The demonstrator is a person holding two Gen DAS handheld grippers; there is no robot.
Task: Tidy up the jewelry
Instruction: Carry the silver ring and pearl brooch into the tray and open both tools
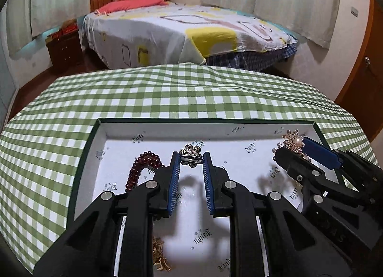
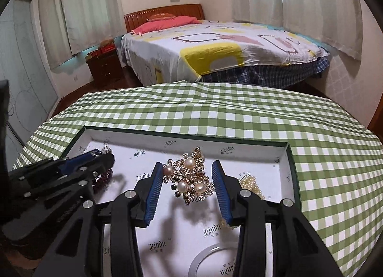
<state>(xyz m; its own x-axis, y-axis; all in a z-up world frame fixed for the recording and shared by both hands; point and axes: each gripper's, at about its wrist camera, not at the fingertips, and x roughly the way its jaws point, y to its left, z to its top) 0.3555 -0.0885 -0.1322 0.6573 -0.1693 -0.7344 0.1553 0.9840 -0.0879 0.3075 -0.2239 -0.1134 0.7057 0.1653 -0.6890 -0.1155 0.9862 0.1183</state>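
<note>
— What have you got on the left side?

— My left hand-held gripper [image 1: 191, 159] hangs over the shallow box [image 1: 205, 122], jaws parted. A silver ring [image 1: 191, 158] sits right at its fingertips, on top of a silver flower brooch [image 1: 190, 151]. I cannot tell whether the pads touch the ring; the gap looks a little wider than it. A dark red bead bracelet [image 1: 141, 169] lies just left of the left finger, and a gold chain [image 1: 160, 256] shows below, between the gripper's arms.

— And the right?

— My right hand-held gripper [image 2: 188, 176] is wide open, holding nothing. Between its blue pads [image 2: 153, 193] lies a gold brooch set with pearls [image 2: 191, 177], resting on the box's printed white lining. The left pad looks to be just beside one pink pearl. A string of cream pearls [image 2: 251, 185] lies just outside the right finger.

— Where is the box itself?

— On the bench, over the green checked cloth [image 2: 239, 114]. All the jewelry I can see is inside it. A bed [image 2: 215, 47] stands beyond the bench.
</note>
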